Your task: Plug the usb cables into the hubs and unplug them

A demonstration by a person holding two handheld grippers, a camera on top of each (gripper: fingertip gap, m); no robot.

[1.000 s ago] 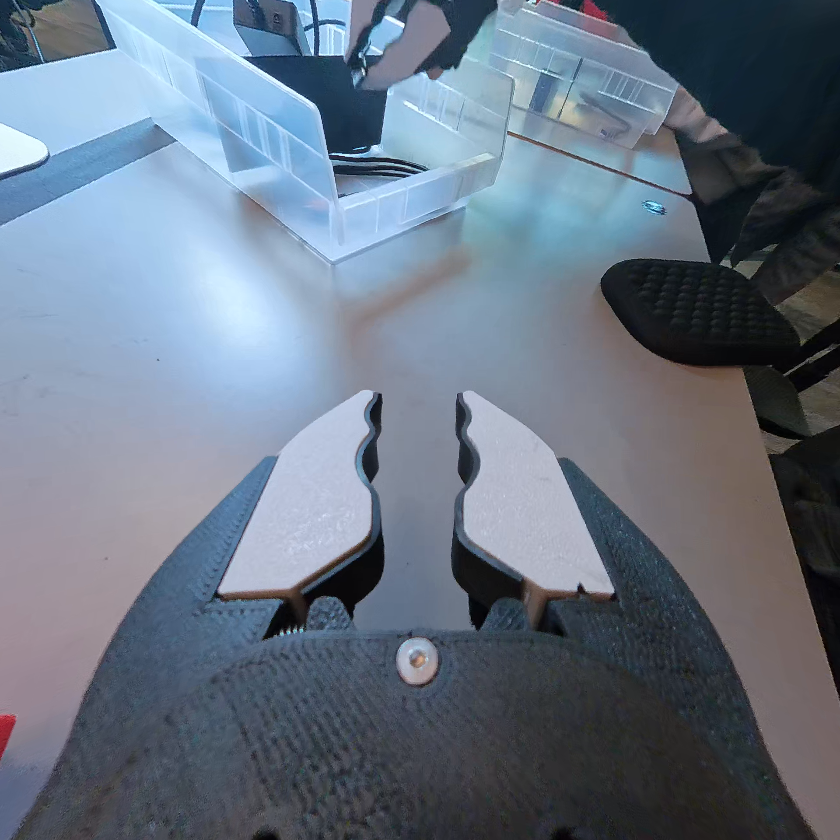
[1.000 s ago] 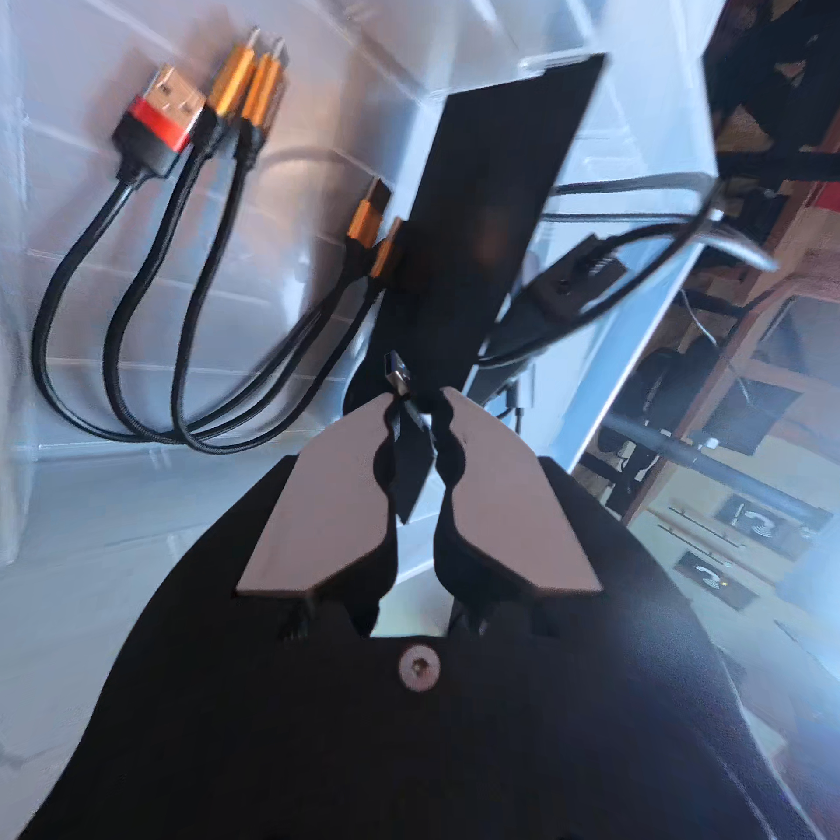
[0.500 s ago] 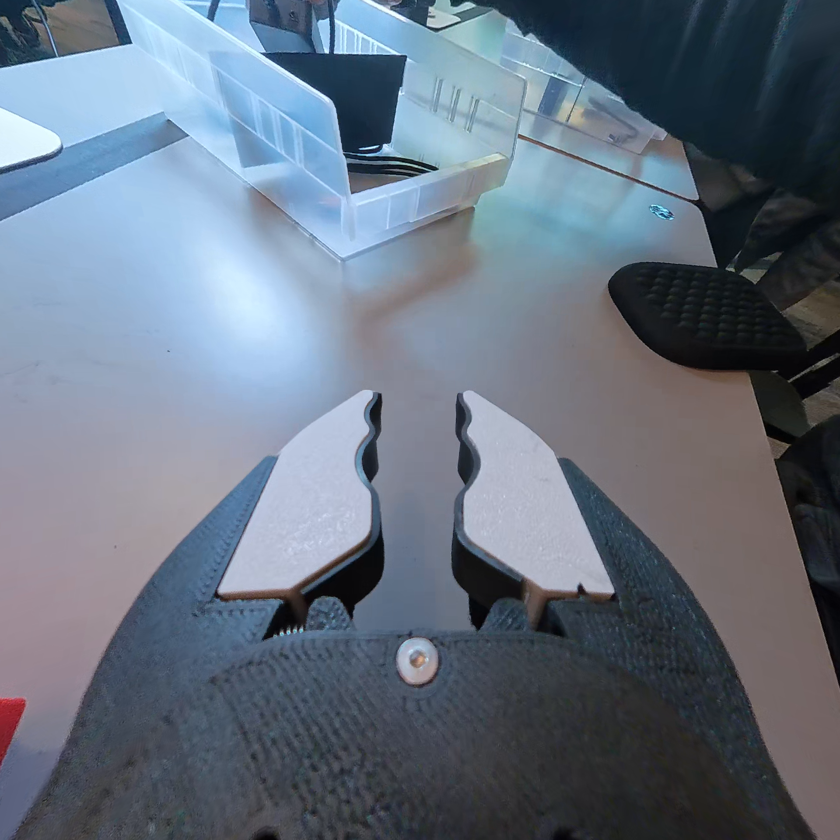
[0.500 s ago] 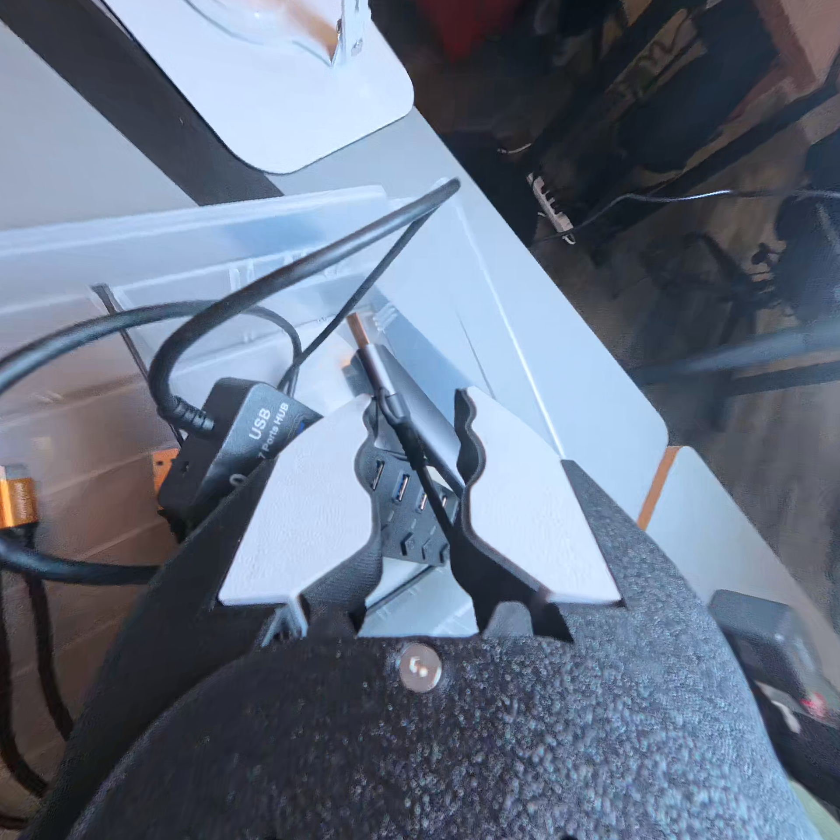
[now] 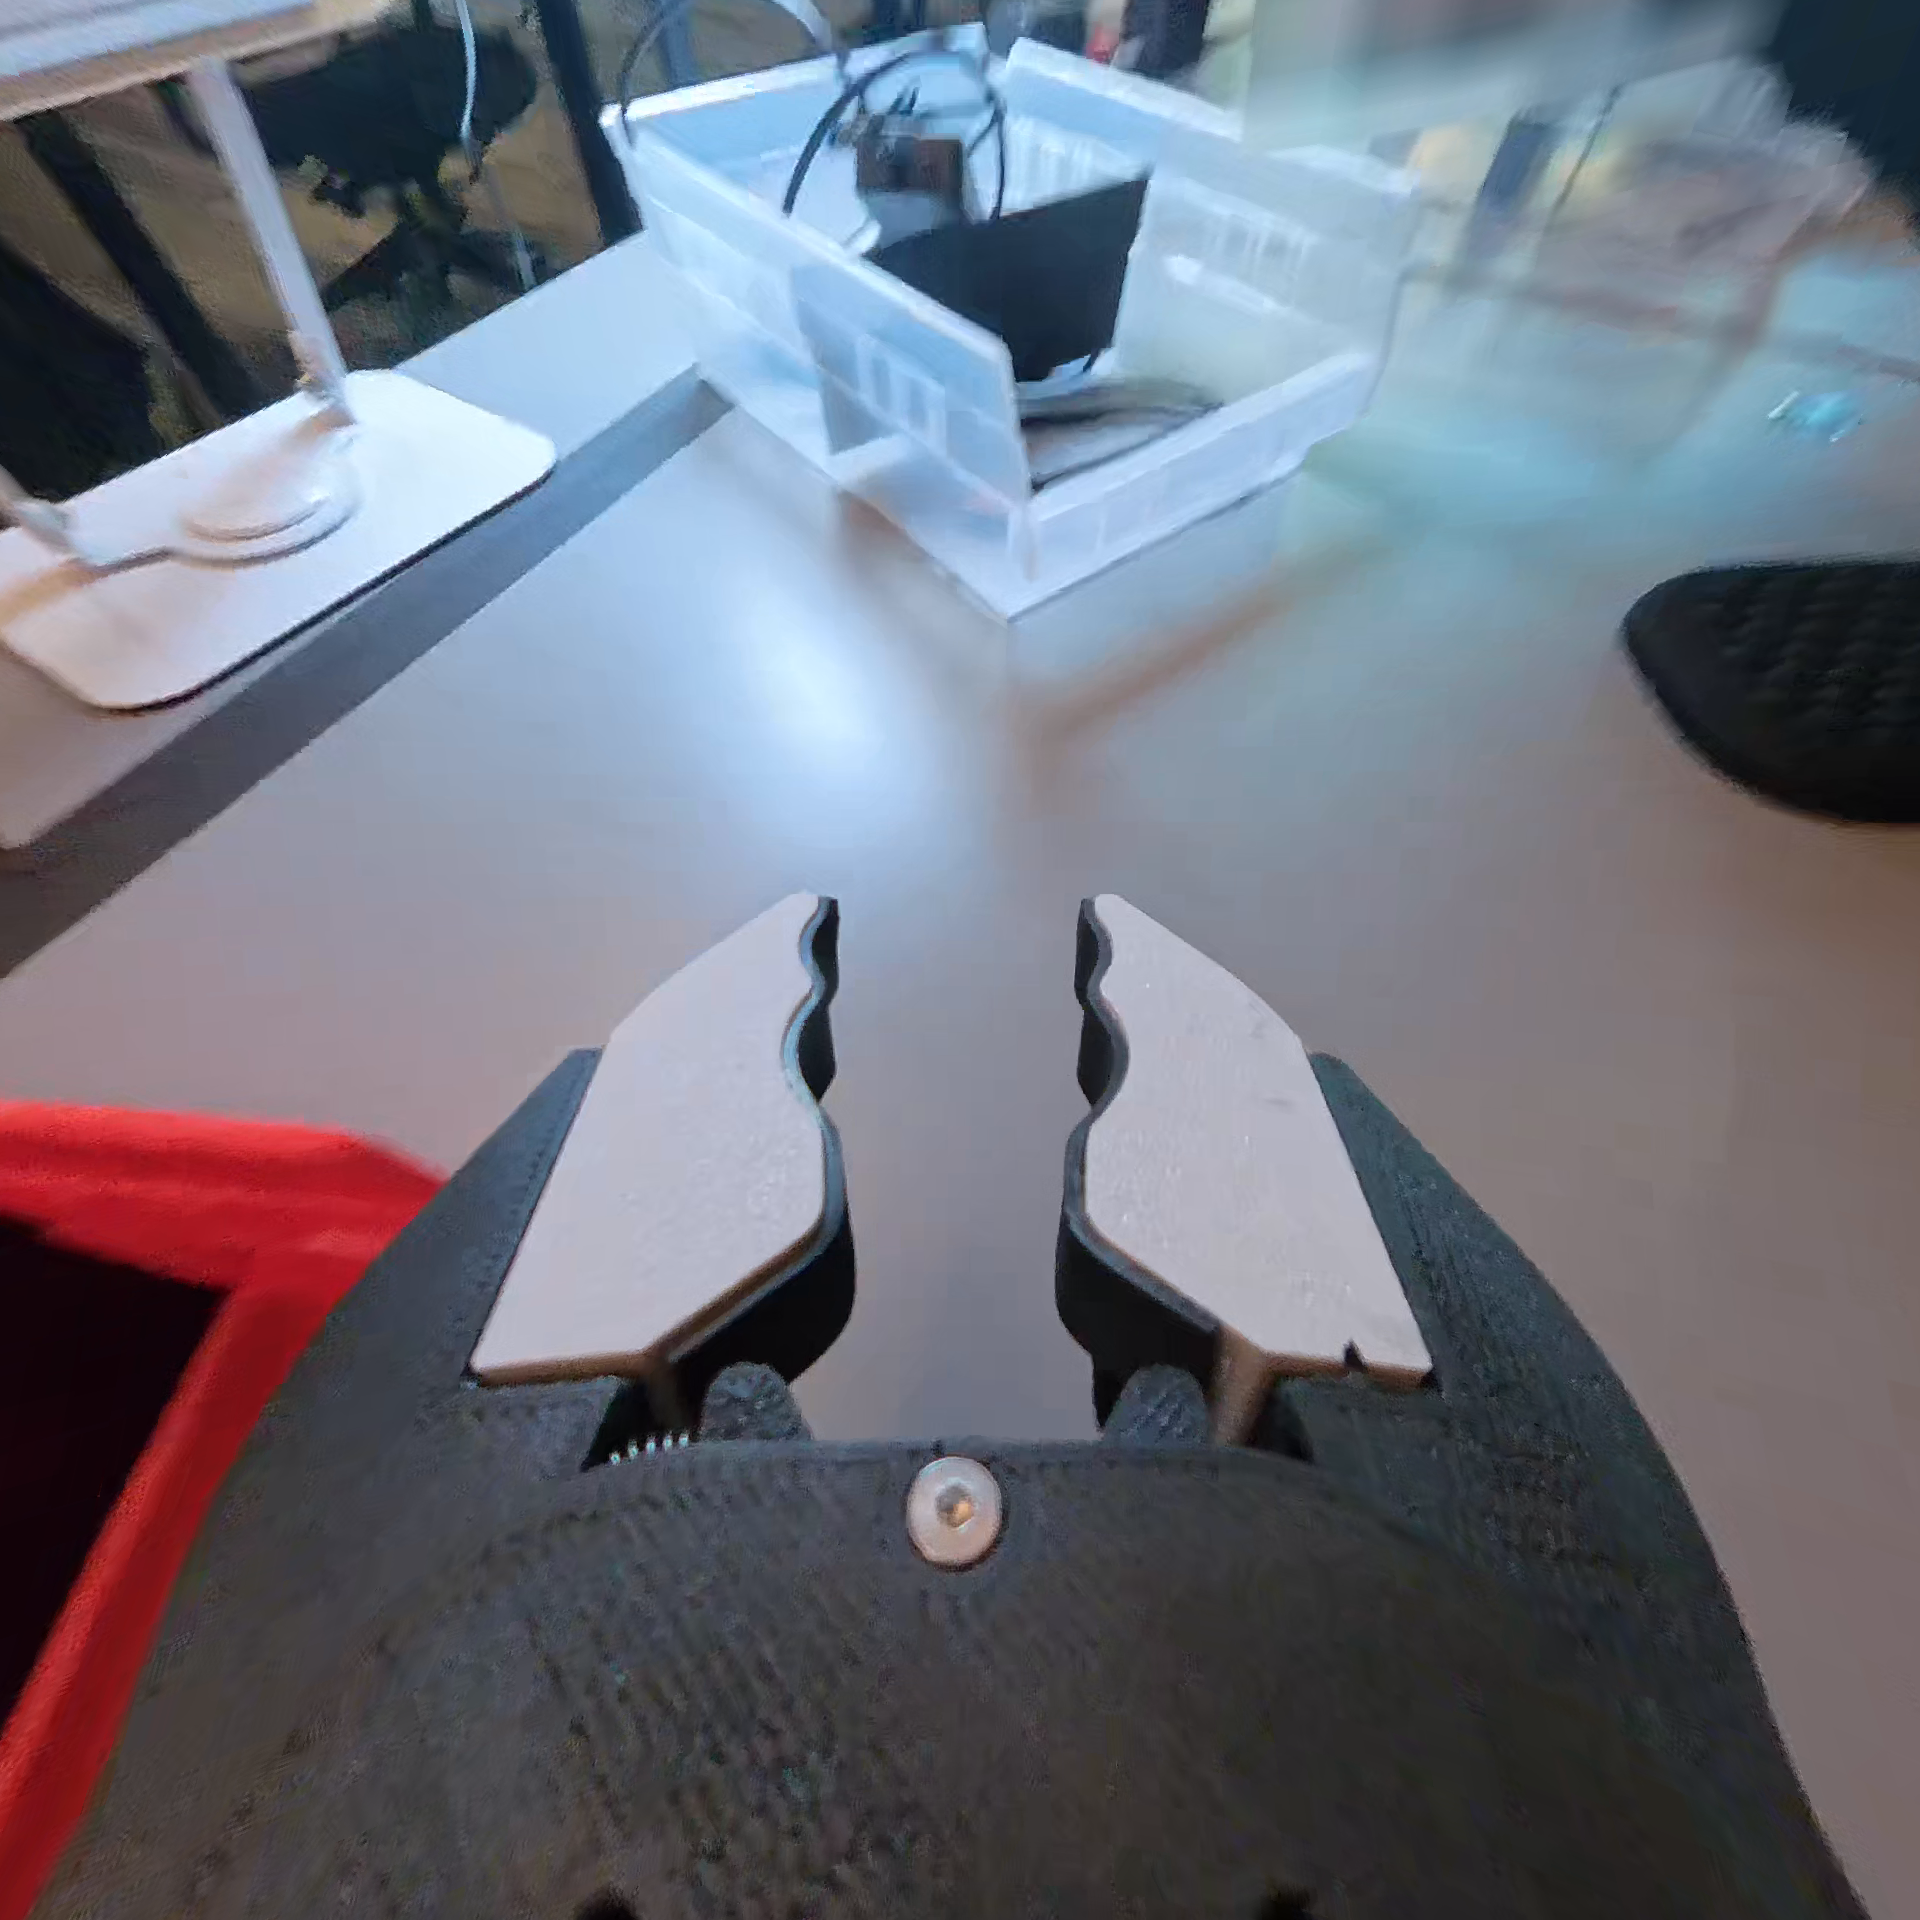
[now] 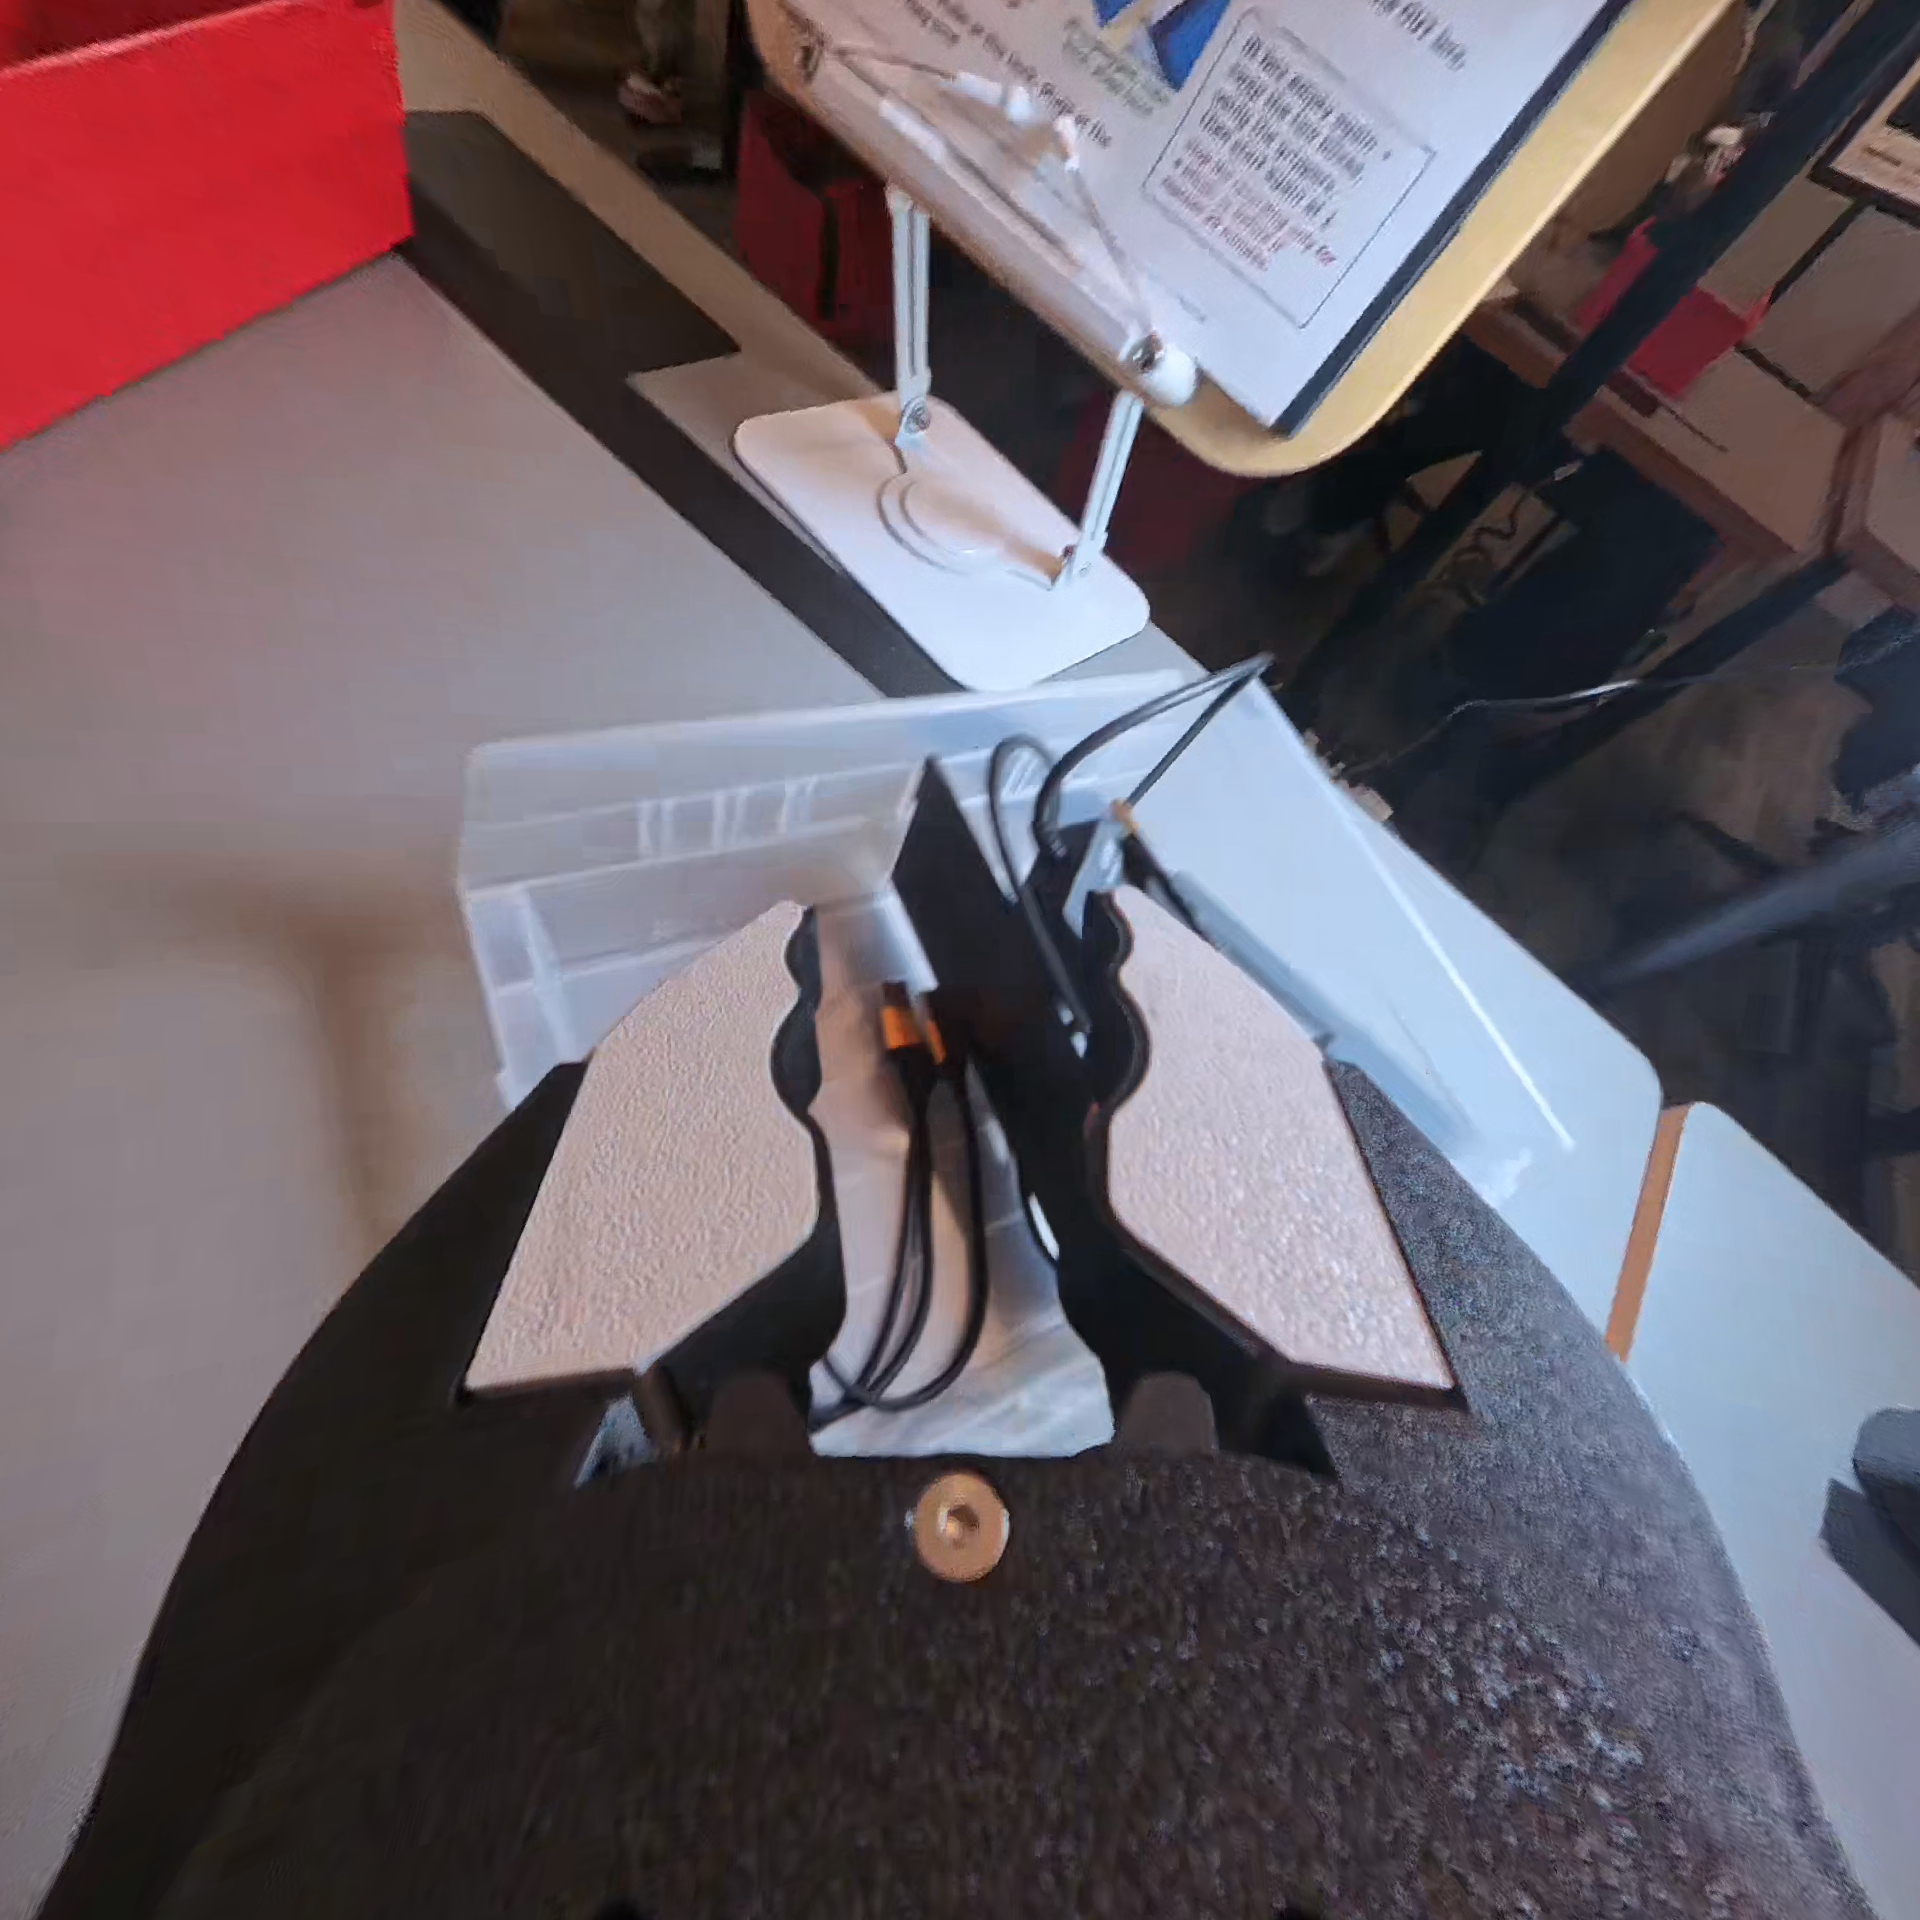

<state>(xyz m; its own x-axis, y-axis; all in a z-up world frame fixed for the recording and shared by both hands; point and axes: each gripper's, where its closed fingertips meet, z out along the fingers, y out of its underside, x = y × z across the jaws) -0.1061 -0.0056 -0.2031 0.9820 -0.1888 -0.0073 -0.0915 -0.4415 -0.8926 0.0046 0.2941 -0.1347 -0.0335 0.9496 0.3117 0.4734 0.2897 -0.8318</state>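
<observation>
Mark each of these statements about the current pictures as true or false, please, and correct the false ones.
1. The left gripper is open and holds nothing. True.
2. The right gripper is clamped on a cable. False: its jaws are apart and empty.
3. A black divider panel stands inside the clear plastic bin. True.
4. The black cables with orange plugs lie on the bare grey table. False: they lie inside the bin.
5. A white stand base sits left of the bin. True.

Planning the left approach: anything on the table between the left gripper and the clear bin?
Left wrist view: only bare table lies between the open left gripper and the clear bin.
</observation>
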